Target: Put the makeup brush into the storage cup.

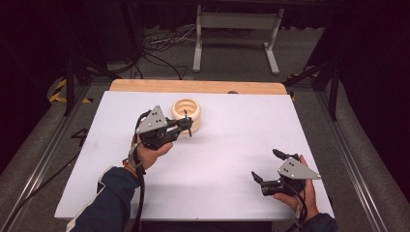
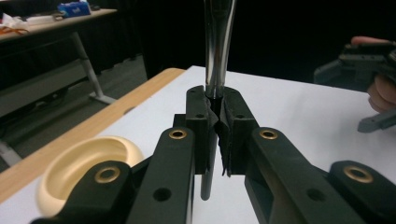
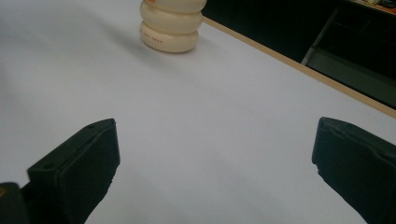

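White table [image 1: 217, 159] bears one stack of three cream rings [image 1: 189, 113]; left gripper [image 1: 186, 124] pinches one metal rod [image 2: 218, 46]; right gripper [image 1: 265, 166] jaws spread.

— What's under my hands?

— A white tabletop [image 1: 227, 159], flat and matte, with a strip of pale wood [image 1: 198, 86] showing along its far edge.

— And what do I have lying on it?

— 1 thing: a cream stack of rounded rings [image 1: 189, 114], standing upright near the far edge, left of the middle, well apart from my right side.
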The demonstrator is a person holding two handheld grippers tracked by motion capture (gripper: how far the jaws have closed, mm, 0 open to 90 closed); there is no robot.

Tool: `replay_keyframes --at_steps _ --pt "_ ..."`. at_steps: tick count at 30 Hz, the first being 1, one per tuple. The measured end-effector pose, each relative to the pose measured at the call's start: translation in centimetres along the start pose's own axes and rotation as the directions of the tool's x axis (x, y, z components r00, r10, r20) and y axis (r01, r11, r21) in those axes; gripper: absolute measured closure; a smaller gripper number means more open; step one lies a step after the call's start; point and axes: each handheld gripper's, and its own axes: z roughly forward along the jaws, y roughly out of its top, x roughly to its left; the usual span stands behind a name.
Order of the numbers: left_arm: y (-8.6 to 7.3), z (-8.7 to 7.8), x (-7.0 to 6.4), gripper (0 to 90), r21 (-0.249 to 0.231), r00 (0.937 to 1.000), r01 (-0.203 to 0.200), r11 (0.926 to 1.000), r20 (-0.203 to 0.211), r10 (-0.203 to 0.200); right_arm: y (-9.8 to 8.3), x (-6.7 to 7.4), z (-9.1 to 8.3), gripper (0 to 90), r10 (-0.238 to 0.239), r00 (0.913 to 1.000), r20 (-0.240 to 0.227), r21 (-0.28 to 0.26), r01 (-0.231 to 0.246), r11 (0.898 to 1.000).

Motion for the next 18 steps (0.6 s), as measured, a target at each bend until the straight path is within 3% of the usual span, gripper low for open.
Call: replay_keyframes --at_steps 7,9,18 --pt "1.3 -0.5 1.3 83.4 -0.008 0.9993 -0.012 0.9999 -0.035 0.012 -0.8 0.0 -0.5 1.6 0.02 0.9997 0.013 0.011 -0.02 1.0" --pt "1.7 -0.5 1.9 83.4 -0.004 0.9988 -0.019 0.9998 -0.046 0.019 -0.9 0.0 -0.7 1.6 0.021 0.9998 -0.001 0.011 -0.021 1.0" --pt "2.2 0.8 3.9 83.4 0.024 0.9967 -0.02 0.9995 -0.078 0.022 -1.7 -0.1 -1.3 1.6 0.032 0.9995 -0.003 0.033 -0.032 0.999"
